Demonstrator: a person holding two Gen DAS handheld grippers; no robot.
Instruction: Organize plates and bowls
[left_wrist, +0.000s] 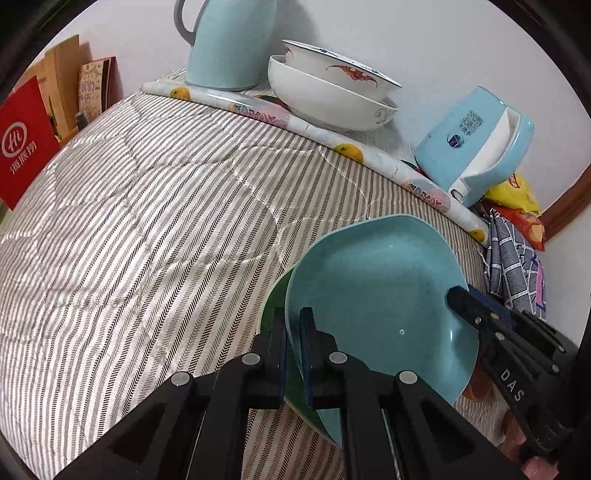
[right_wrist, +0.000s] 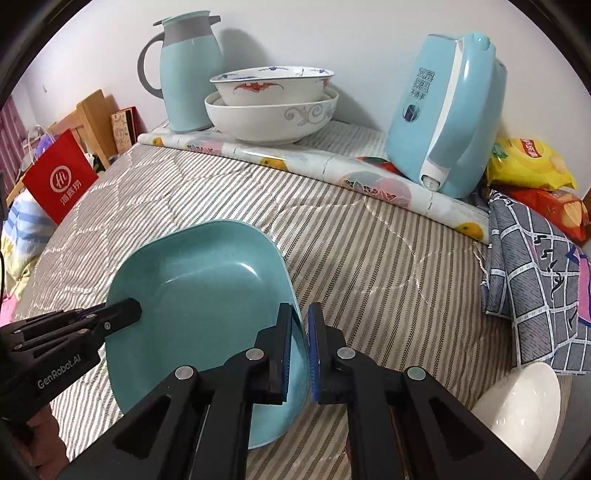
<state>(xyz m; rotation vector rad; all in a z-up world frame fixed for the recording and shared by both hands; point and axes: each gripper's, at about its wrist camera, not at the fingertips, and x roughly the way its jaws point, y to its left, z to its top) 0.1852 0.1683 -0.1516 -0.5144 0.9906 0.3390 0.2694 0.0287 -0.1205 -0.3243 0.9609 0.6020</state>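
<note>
Fig. 1. Both wrist views, striped cloth as the work surface.

Largest item: 2 nested white bowls, the stack standing far ahead of both tongs on the floral mat, between the jug and the kettle. I read this stack as the likely destination for bowls, though that is a judgement only.

Next: the teal dish, squarish with rounded corners, held tilted between the 2 tongs and clear of the cloth on its raised side. Under its left edge I see a green dish, mostly hidden; I cannot tell whether the 2 touch.

Left tongs: narrow, jaws closed over the teal dish's near-left rim, 1 pad inside and 1 outside. The green rim lies at the outer pad; whether it is also pinched I cannot tell.

Right tongs: narrow, jaws straddling the dish's right rim, with a slight gap showing at the outer pad, so I judge the hold light or just closing.

Governing relation: the dish spans from 1 tongs to the other, its axis running left to right, with the stack straight ahead and slightly left of the right tongs. Both are equally engaged; neither is clearly nearer.

Smallest: a white bowl low and right of the right tongs, on the cloth, untouched.
</note>
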